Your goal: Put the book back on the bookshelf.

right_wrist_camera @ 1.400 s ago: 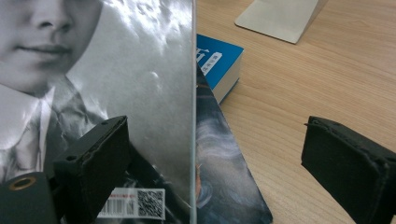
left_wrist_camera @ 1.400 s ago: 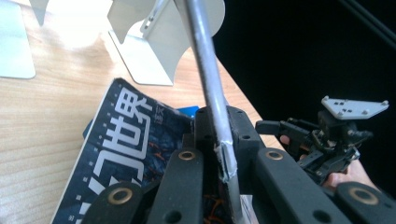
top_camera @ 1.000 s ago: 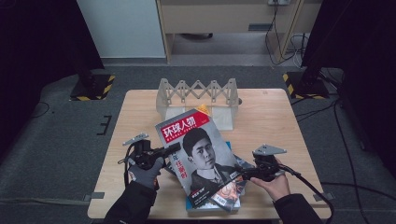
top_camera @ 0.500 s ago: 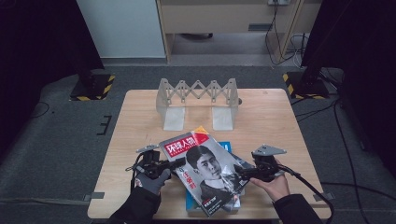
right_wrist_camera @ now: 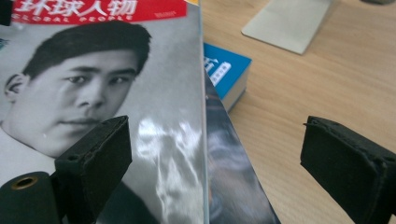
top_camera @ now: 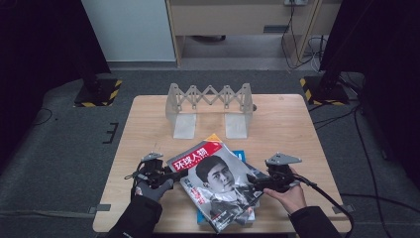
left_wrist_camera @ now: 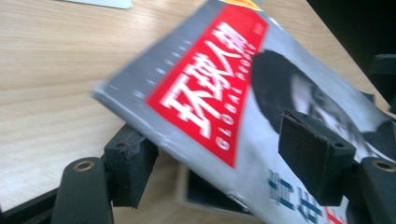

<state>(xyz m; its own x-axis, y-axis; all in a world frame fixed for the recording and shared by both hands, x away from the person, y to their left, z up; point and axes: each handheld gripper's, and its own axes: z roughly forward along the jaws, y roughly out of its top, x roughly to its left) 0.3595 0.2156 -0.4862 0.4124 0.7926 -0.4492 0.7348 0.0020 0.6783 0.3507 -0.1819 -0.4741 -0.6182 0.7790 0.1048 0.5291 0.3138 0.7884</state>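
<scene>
Your left claw [top_camera: 171,174] has just been opening; its jaws stand wide with the magazine [top_camera: 218,186] corner between them, unpressed. The magazine has sunk onto the stack on the counter [top_camera: 148,124], just left of your right claw [top_camera: 253,184], also wide

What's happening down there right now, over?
Left gripper just opened, magazine between its fingers, unpinched. Right gripper open beside it. Magazine rests on books.

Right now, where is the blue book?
In the high view the blue book lies near the table's front middle, under the magazine, between the two claws, in front of the folding rack.
</scene>
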